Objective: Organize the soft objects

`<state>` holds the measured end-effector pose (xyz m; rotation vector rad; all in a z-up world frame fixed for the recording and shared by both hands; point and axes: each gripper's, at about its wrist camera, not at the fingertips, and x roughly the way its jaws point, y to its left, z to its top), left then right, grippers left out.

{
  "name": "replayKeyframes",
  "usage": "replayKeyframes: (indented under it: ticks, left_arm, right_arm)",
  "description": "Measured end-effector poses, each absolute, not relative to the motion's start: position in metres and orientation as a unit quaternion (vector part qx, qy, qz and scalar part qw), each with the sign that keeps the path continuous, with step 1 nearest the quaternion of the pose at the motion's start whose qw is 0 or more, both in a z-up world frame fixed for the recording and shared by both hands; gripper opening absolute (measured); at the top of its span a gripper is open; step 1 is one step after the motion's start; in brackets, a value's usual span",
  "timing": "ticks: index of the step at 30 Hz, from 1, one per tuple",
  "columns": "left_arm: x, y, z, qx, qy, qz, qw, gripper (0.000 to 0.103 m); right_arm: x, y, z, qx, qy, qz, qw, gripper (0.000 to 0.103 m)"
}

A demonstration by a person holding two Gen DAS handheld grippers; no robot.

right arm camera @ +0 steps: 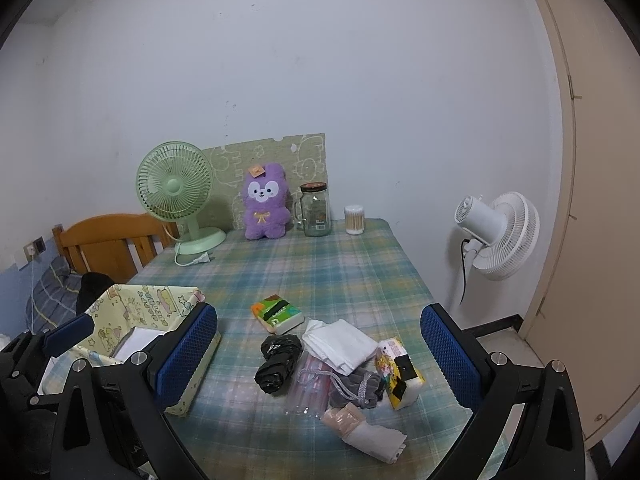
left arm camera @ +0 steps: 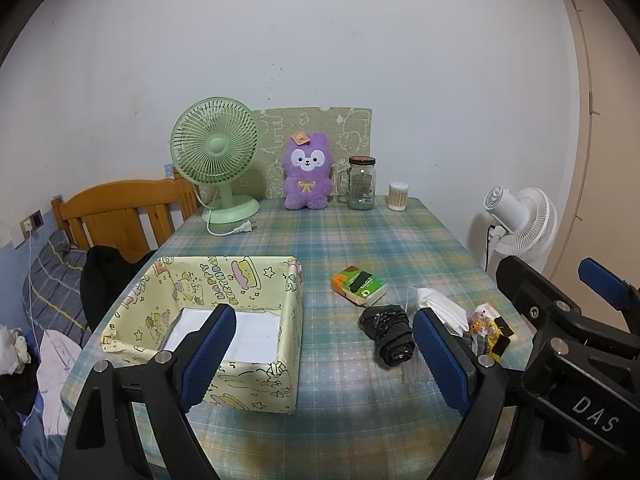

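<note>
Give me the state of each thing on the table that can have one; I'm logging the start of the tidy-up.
Box: open-topped, only white paper lying inside.
Green fan: unplugged, its plug lying on the table.
Jar: upright, lid on.
Plush toy: upright against the board.
Black bag: rolled up.
White cloth: folded.
Left gripper: open, nothing held.
Right gripper: open, nothing held.

Yellow box [left arm camera: 224,312] sits left of black bag [left arm camera: 387,334].
</note>
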<state>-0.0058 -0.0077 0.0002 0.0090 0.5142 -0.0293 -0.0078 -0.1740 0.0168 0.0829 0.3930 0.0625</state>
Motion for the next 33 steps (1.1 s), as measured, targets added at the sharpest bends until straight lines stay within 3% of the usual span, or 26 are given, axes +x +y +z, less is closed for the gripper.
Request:
replayKeyframes:
  ticks: [16,33]
  left_arm:
    - [-0.0045,-0.0053,0.0004,0.000,0.254,-0.012,0.967,0.103]
    - [-0.0078,-0.0050,0.0035,0.011,0.249,-0.012,0.968,0.103]
  right_arm:
    - [-0.0082,-0.1699,0.0185,0.035,0.194,0.028,0.980,0.103]
    - [-0.0095,-0.1645,0.0170,0.040,0.202,0.052,0.977,0.103]
